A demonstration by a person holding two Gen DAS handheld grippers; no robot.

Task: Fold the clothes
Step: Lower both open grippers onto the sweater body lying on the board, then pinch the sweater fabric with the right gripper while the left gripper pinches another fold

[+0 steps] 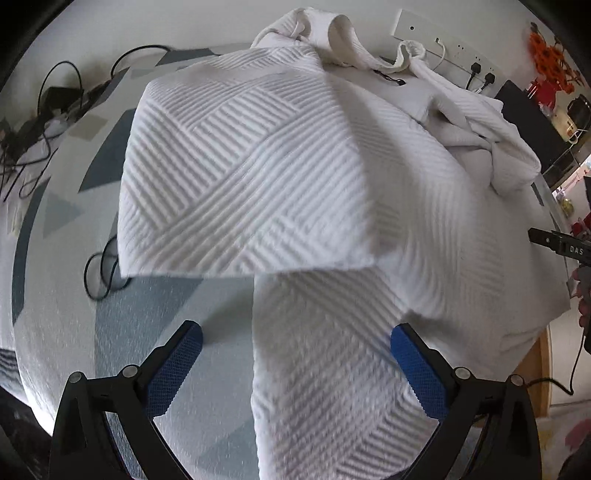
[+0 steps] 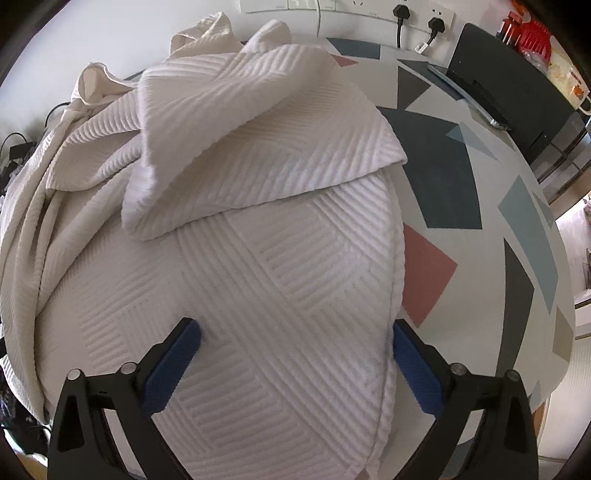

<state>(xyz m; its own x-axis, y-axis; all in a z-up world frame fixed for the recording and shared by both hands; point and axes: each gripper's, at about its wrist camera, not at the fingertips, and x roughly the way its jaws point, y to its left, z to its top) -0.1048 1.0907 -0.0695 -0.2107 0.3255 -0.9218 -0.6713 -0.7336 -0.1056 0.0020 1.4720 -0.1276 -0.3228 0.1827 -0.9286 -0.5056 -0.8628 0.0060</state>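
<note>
A white ribbed hooded garment (image 1: pixel 280 166) lies spread on the patterned table, with one flap folded over its body; the hood (image 1: pixel 332 33) is bunched at the far end. My left gripper (image 1: pixel 295 339) is open just above the garment's near part, its blue pads either side of the cloth. In the right wrist view the same garment (image 2: pixel 240 258) fills the middle, with a sleeve (image 2: pixel 258 140) folded across it. My right gripper (image 2: pixel 295 336) is open over the garment's near hem, its right pad (image 2: pixel 413 365) at the cloth's edge. The other gripper's tip (image 1: pixel 554 242) shows at the right.
The table (image 2: pixel 461 184) has a geometric blue, pink and grey cover. Black cables (image 1: pixel 44 110) lie at the far left, and a cable loop (image 1: pixel 99 273) beside the garment. Wall sockets with plugs (image 2: pixel 417 14) and a black box (image 2: pixel 509 81) stand at the back right.
</note>
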